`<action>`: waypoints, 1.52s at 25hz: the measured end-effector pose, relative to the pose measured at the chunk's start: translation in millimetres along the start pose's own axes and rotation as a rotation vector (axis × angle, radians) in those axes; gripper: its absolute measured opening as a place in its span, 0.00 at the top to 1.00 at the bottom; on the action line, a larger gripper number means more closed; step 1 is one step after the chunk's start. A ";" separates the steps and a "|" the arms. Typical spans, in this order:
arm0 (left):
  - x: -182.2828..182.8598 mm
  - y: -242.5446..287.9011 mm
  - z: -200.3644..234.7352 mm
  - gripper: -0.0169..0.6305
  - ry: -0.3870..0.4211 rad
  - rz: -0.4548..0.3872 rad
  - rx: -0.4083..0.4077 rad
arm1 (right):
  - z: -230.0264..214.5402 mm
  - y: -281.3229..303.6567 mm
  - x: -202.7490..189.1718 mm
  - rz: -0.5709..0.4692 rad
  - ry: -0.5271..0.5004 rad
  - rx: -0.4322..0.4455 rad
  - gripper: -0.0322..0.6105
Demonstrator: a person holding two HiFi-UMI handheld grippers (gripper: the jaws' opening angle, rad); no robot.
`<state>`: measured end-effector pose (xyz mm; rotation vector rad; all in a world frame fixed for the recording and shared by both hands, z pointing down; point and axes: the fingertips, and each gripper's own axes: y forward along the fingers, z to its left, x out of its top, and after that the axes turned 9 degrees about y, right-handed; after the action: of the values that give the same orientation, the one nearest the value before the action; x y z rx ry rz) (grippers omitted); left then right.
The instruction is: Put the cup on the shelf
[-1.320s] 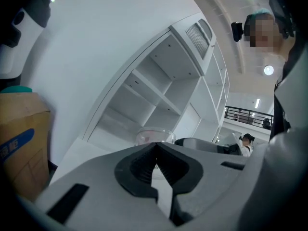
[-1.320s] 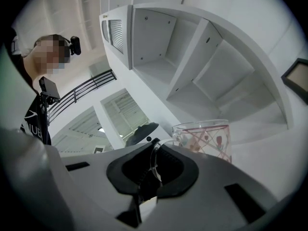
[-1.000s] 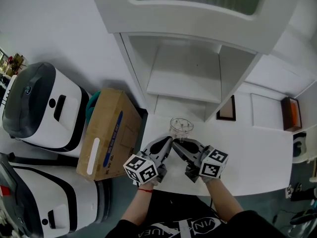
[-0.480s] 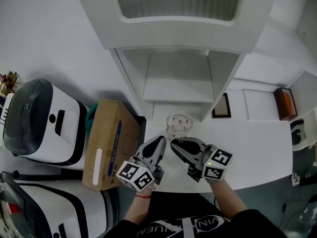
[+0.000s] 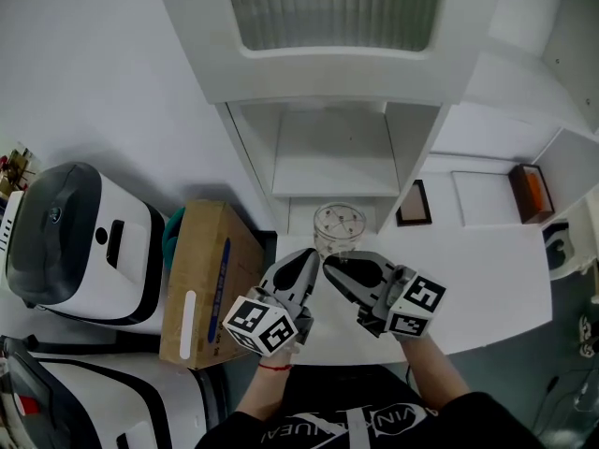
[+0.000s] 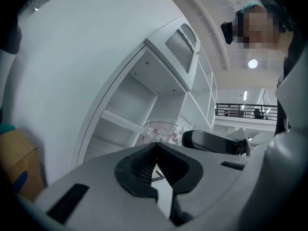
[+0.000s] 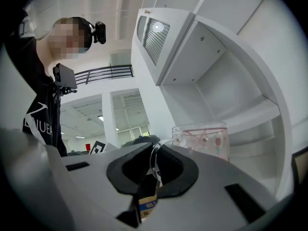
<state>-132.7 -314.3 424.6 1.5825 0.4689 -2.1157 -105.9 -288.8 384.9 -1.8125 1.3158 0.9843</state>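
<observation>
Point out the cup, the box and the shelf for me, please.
cup [image 5: 339,224], head view, its bottom seen through the open mouth.
box [image 5: 211,274], head view, its top face.
shelf [image 5: 335,171], head view, its middle board.

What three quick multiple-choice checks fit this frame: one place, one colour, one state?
1. The clear glass cup is:
A) on the upper shelf board
B) just ahead of the right gripper, in front of the shelf unit
C) on top of the shelf unit

2. The shelf unit is:
A) white
B) black
C) orange

3. The right gripper's jaws are:
A) wide apart and empty
B) shut on the cup's handle
C) shut on nothing

Answers:
1 B: the head view shows the cup at the gripper tips, before the lower opening.
2 A: all its boards and walls are white.
3 B: the right gripper view shows the clear handle loop pinched between the jaws.
</observation>
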 end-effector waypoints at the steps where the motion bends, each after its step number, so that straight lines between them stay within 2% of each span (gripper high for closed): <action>1: 2.5 0.6 -0.6 0.96 -0.002 -0.007 -0.005 | 1.0 0.0 2.2 -0.002 -0.010 -0.001 0.91; 10: 28.6 13.7 -5.1 0.97 0.047 -0.038 -0.028 | 3.4 0.5 28.5 -0.043 -0.072 -0.006 0.91; 21: 45.6 32.4 1.4 0.96 0.112 -0.049 0.001 | -7.5 8.1 47.2 -0.061 -0.134 -0.038 0.91; 30: 57.0 41.2 11.5 0.96 0.106 -0.086 -0.005 | -14.5 17.0 59.7 -0.079 -0.150 -0.020 0.91; 35: 71.4 45.1 8.3 0.96 0.106 -0.136 -0.014 | -7.7 19.1 69.6 -0.046 -0.267 -0.022 0.91; 38: 74.7 51.8 13.8 0.96 0.117 -0.130 0.002 | -13.1 23.5 75.9 -0.058 -0.267 -0.012 0.91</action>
<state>-133.4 -376.4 356.8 1.7265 0.6246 -2.1252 -110.7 -340.0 322.9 -1.6516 1.0909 1.1590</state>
